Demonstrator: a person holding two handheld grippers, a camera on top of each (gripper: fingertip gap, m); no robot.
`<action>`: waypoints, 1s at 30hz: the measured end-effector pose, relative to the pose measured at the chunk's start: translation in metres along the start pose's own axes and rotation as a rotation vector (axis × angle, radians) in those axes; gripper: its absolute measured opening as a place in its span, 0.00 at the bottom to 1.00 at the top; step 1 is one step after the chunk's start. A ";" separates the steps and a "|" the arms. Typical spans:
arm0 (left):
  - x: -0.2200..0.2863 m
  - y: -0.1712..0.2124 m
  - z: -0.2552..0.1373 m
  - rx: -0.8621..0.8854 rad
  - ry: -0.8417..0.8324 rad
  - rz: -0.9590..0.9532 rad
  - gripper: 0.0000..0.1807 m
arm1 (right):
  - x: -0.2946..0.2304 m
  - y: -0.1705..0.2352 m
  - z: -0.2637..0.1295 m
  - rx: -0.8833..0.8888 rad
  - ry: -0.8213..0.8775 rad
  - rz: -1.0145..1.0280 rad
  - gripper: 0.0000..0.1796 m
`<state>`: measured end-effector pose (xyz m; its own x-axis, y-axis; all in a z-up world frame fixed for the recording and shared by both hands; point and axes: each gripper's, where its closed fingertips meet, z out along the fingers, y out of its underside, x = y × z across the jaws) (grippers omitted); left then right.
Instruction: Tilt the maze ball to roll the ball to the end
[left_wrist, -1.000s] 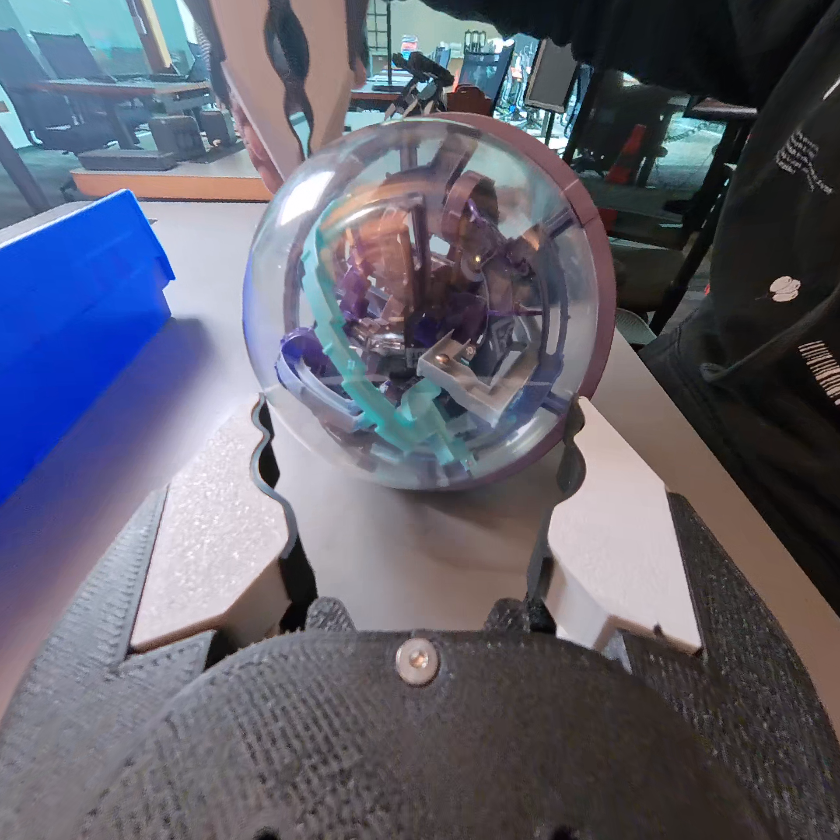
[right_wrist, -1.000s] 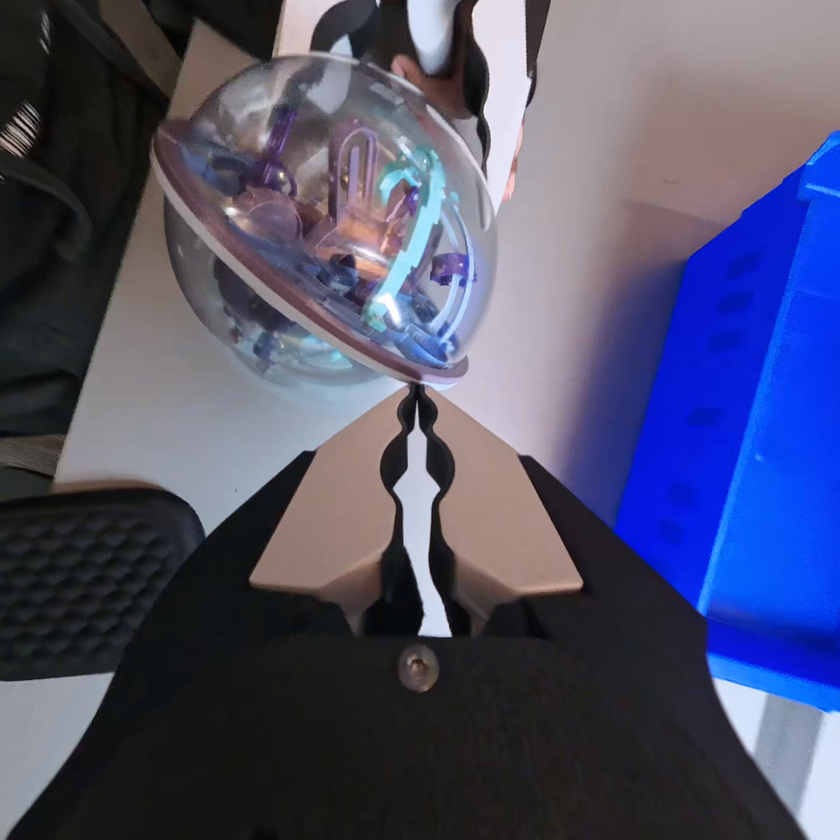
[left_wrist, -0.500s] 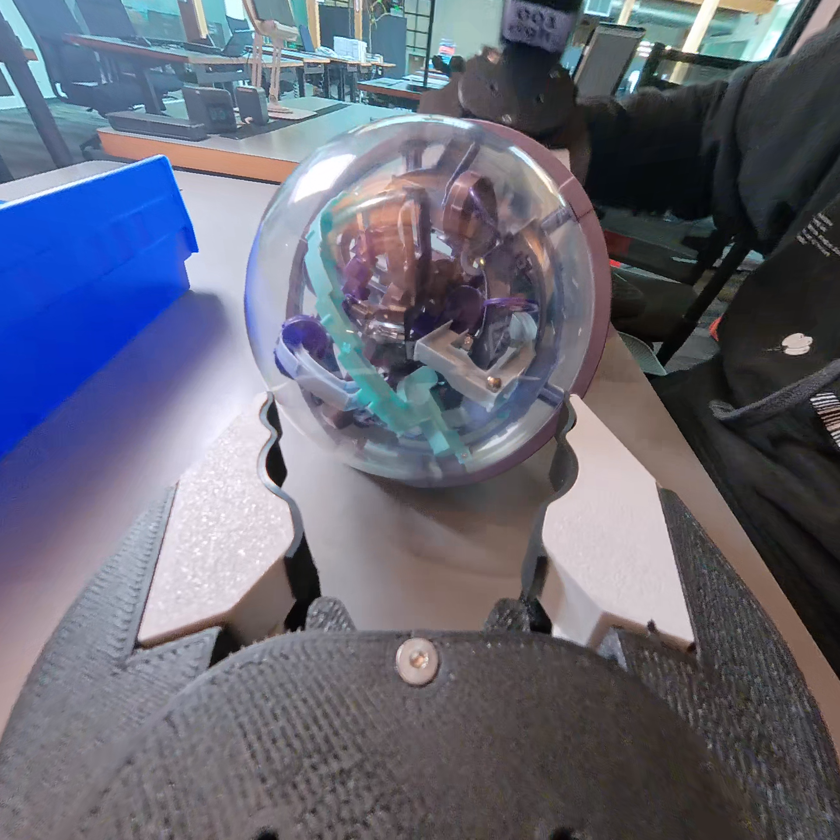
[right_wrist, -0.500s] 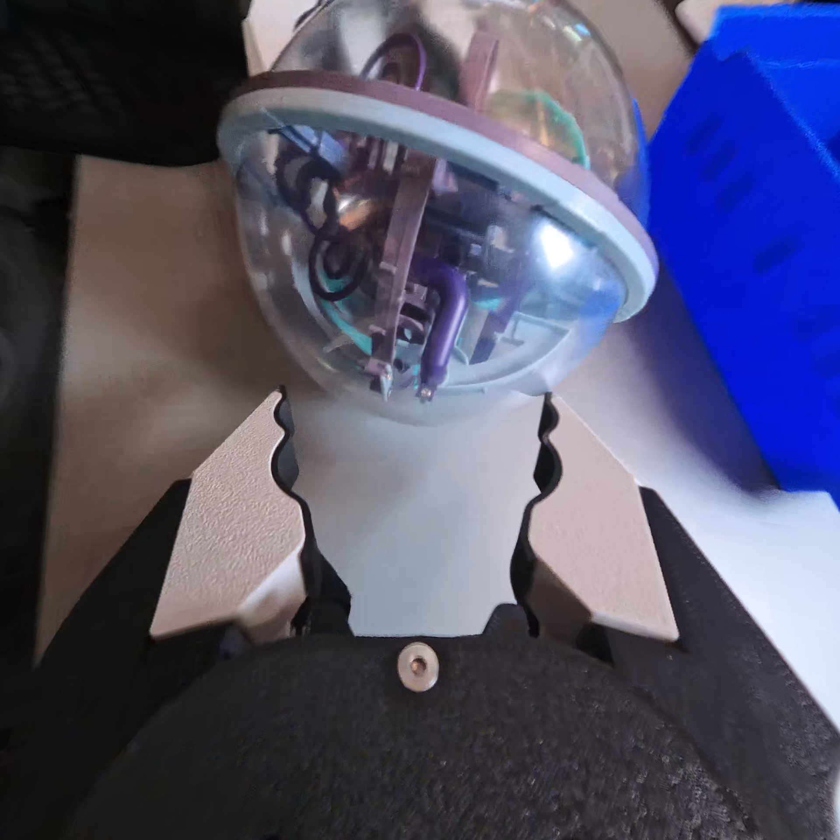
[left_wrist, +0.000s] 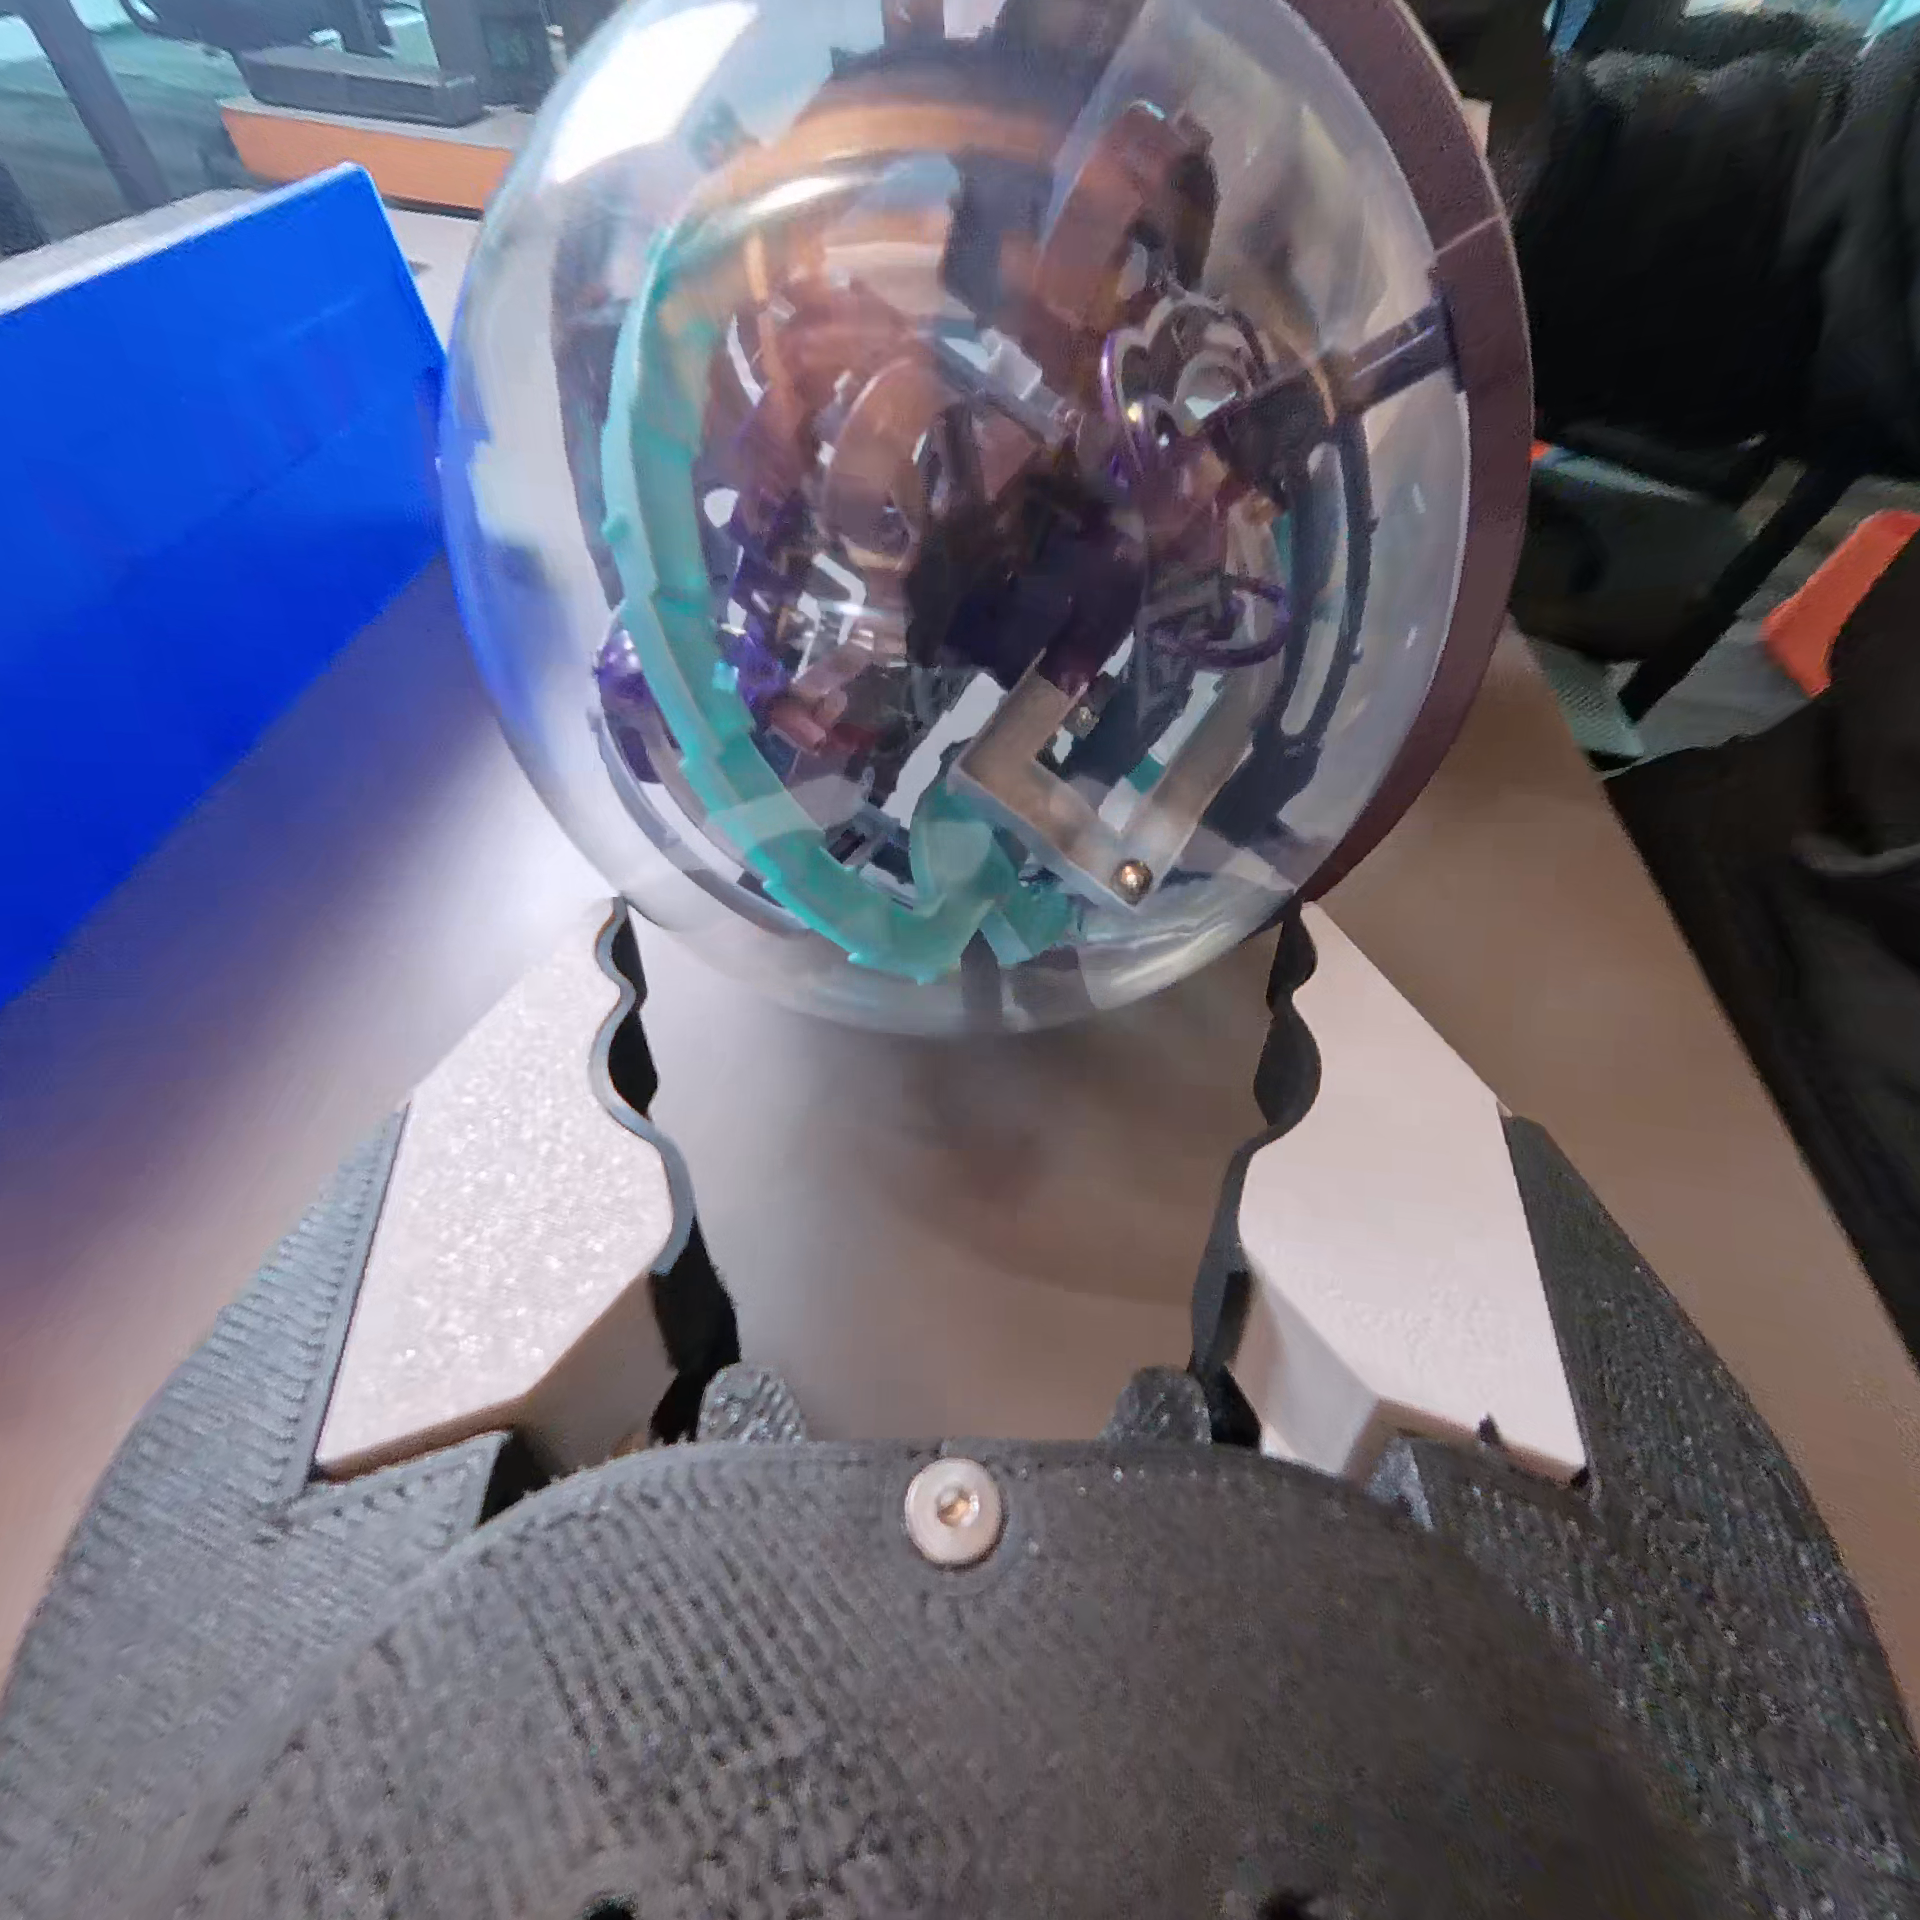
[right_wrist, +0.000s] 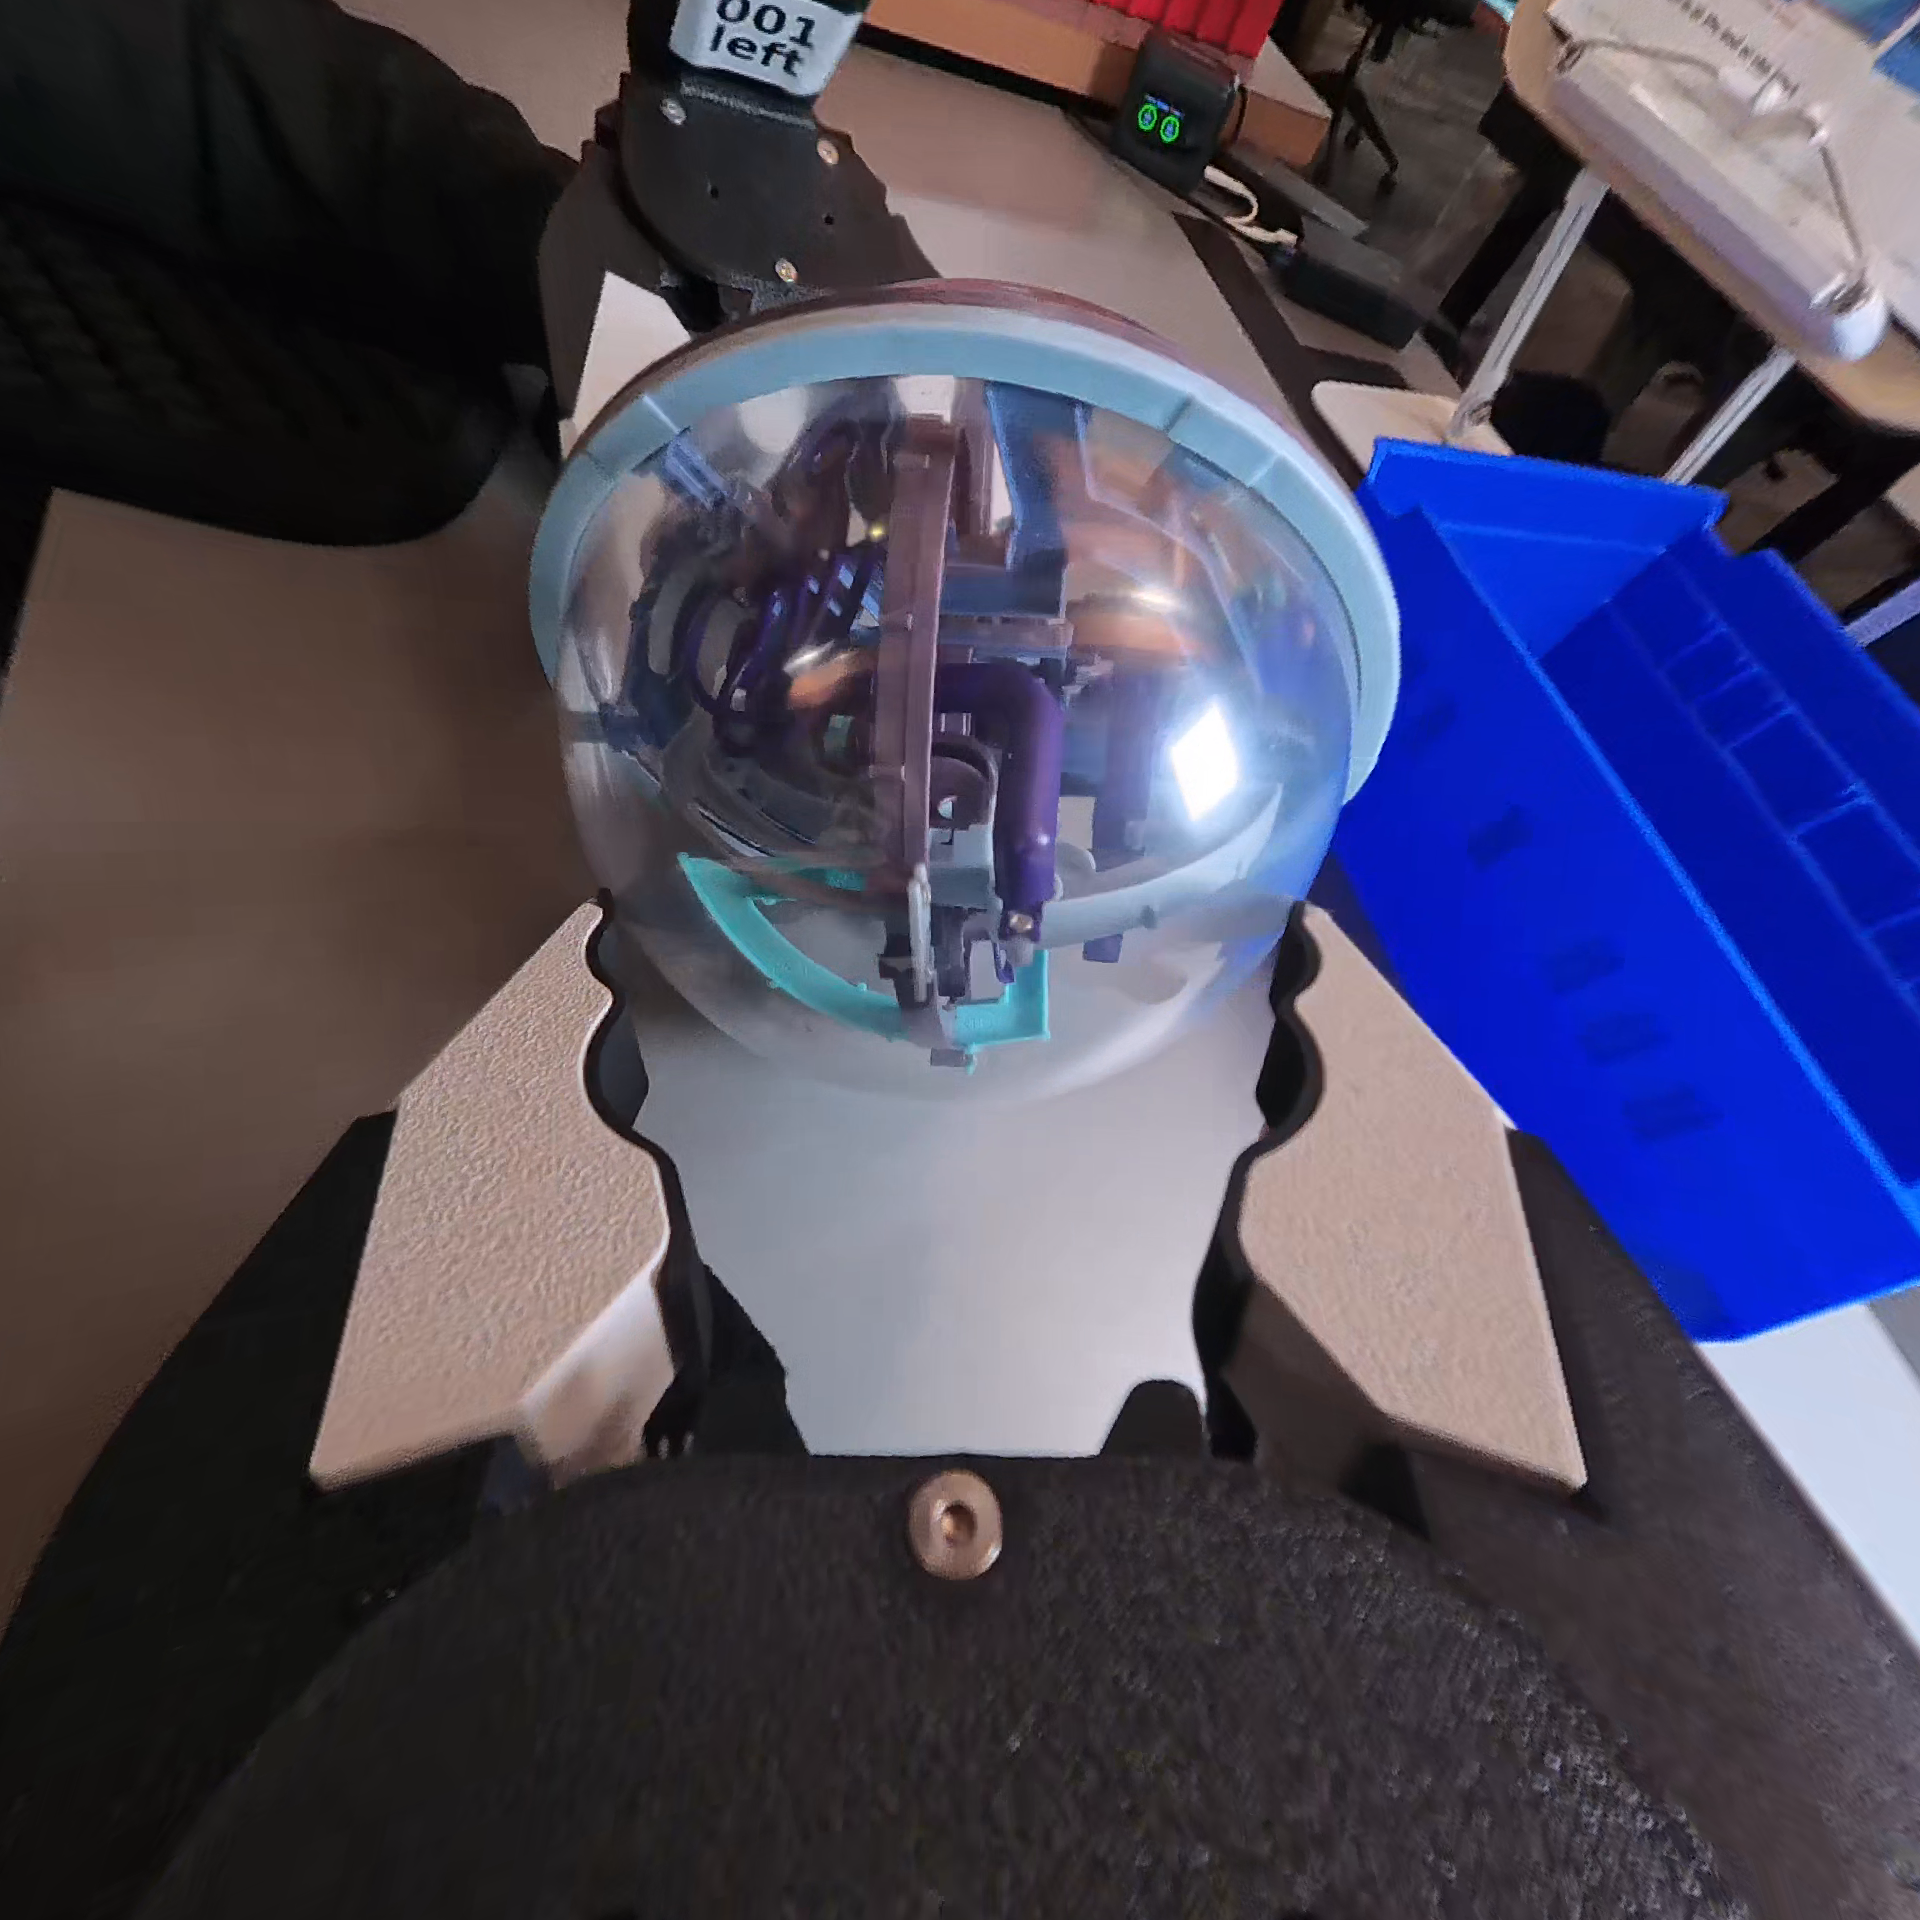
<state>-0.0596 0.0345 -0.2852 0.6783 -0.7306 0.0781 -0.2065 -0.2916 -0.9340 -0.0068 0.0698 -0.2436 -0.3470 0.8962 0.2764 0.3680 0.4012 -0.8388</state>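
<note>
Worktop (left_wrist: 1558, 1039), pale grey-brown, carries everything; a blue bin (left_wrist: 187, 540) sits on it to the left in the left wrist view and to the right in the right wrist view, just beside the sphere. The maze ball (left_wrist: 977, 499) is a clear sphere w/ a dark maroon equator ring, teal, purple and brown tracks inside; it's dead centre ahead of both cameras, i.e. between the two tools, which face each other across it. Can't tell whether its underside rests on the worktop or hangs just above. Left gripper (left_wrist: 951, 935): fingers spread wide, tips at the sphere's lower flanks on either side, apparently touching the shell, so cradling it rather than clamped hard; contact not certain w/ the blur. Right gripper (right_wrist: 951, 935): same pose from the opposite side, fingers parted wide, tips at the lower shell, contact likewise unsure. In the right wrist view the left tool's black body shows behind the sphere. The ring stands near upright and edge-on at the right in the left wrist view, and faces the camera as a pale blue rim in the right wrist view, so the ring's axis runs roughly from one tool to the other. Small steel ball (left_wrist: 1132, 878) sits low at the corner of a grey L-shaped track, toward the ring side. Judgement: both tools equally near; next tilt prob. needs both turning together, slowly, to carry the ball along that track.
</note>
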 end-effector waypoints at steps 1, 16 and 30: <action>-0.002 -0.002 -0.001 0.010 -0.024 0.028 0.66 | 0.001 -0.001 0.001 0.006 0.016 -0.022 0.68; -0.009 -0.074 -0.045 0.208 -0.197 0.316 0.65 | 0.023 -0.063 -0.003 0.306 0.209 -0.213 0.74; -0.005 -0.099 -0.065 0.203 -0.157 0.274 0.65 | 0.024 -0.068 0.003 0.348 0.170 0.030 0.73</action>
<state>-0.0882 0.0269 -0.1706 0.7202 -0.6565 -0.2243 -0.2621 0.0419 -0.9641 -0.0429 0.0637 -0.1812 -0.1819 0.9370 0.2983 0.0513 0.3120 -0.9487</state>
